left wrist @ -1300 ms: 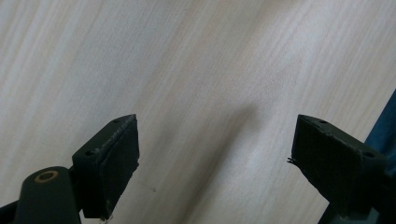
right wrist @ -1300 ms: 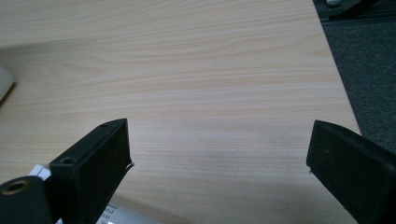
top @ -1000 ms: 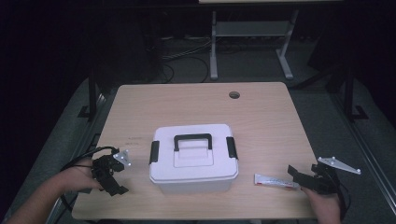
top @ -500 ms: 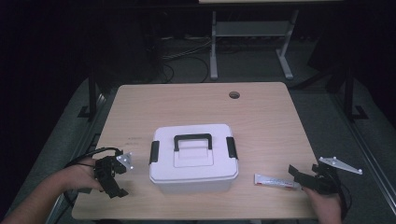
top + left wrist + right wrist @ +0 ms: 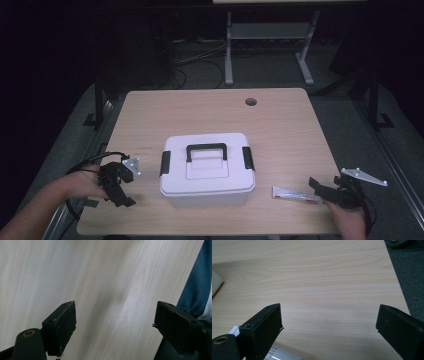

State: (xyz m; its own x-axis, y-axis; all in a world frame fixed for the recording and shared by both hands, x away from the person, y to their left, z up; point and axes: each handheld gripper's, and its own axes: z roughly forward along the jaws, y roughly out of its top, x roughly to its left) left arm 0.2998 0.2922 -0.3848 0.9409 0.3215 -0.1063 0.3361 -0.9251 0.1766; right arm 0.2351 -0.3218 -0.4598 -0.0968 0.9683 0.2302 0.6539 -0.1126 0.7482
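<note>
A white lidded box (image 5: 207, 170) with a black handle (image 5: 205, 149) and black side latches stands at the middle front of the wooden table (image 5: 210, 110). A small white tube (image 5: 295, 193) lies to the box's right; its end (image 5: 272, 353) shows under the right gripper's left jaw. My right gripper (image 5: 320, 189) is open just right of the tube, and its jaws (image 5: 328, 332) stand wide over bare wood. My left gripper (image 5: 122, 192) is open near the table's front left corner, left of the box, with bare table between its jaws (image 5: 115, 327).
A round cable hole (image 5: 251, 102) sits at the table's far right. A white-legged stand (image 5: 270, 45) and cables lie on the dark floor beyond. The box's corner (image 5: 215, 282) shows at the left of the right gripper view. Blue cloth (image 5: 197, 287) is beside the left gripper.
The left hand and its gripper have shifted slightly toward the table's front edge. The right gripper, the tube and the box stay where they were.
</note>
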